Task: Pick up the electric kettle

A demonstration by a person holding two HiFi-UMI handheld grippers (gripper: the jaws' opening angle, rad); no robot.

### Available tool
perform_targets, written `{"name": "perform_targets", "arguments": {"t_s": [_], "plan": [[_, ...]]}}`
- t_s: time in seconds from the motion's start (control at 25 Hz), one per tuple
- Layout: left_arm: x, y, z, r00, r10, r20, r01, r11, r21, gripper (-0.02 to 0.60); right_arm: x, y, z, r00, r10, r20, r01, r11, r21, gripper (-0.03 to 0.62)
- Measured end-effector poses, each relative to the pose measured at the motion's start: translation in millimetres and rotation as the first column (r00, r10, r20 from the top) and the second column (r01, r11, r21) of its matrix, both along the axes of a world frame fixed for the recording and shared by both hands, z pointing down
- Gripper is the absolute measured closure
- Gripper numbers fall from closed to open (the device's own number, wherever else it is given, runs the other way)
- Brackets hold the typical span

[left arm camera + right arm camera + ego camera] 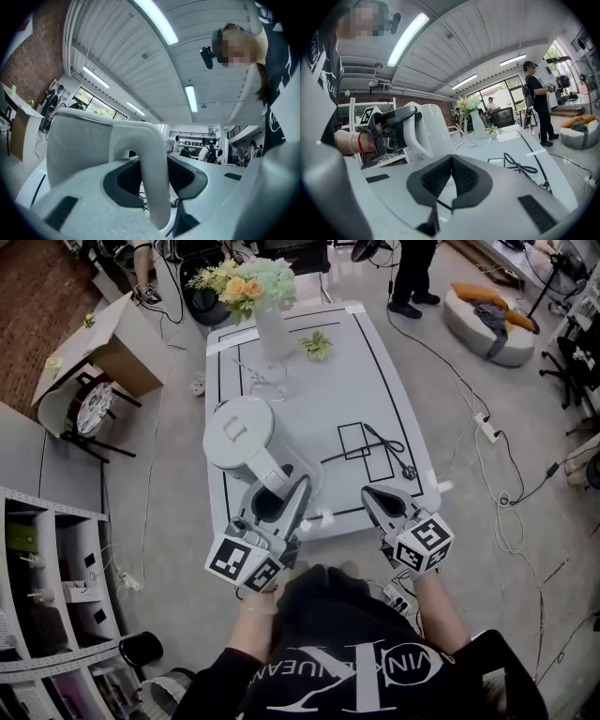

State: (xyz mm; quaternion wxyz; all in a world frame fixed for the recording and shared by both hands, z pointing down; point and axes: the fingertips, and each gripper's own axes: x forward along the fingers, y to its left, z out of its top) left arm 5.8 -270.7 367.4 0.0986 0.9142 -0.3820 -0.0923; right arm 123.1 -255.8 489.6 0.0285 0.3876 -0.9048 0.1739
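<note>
A white electric kettle (239, 432) hangs over the near left corner of the white table (375, 381). My left gripper (281, 495) is shut on its curved handle (152, 168), which stands upright between the two dark pads, with the kettle body (77, 140) beyond it. My right gripper (370, 495) hovers at the table's near edge to the right, pads together and nothing in them. From the right gripper view the kettle (433, 126) and the left gripper (389, 126) show at the left, beyond my right gripper (451, 173).
At the table's far end stand a white vase of flowers (267, 324), a glass (267, 371) and a small plant (316, 345). A black cable (384, 451) lies mid-table. Shelves (56, 596) stand left. A person (412, 277) stands beyond; cords cross the floor at right.
</note>
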Motion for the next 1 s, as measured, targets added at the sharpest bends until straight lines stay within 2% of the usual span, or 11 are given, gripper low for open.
{"name": "perform_targets", "arguments": {"t_s": [0.36, 1.0], "plan": [[-22.1, 5.1, -10.5, 1.0, 0.006, 0.013, -0.006, 1.0, 0.016, 0.451, -16.5, -7.1, -7.3, 1.0, 0.0, 0.007, 0.0, 1.0, 0.014, 0.595], [-85.1, 8.9, -19.5, 0.996, -0.086, 0.035, 0.085, 0.996, 0.025, 0.451, -41.9, -23.5, -26.5, 1.0, 0.006, -0.012, -0.006, 0.998, 0.061, 0.595]]}}
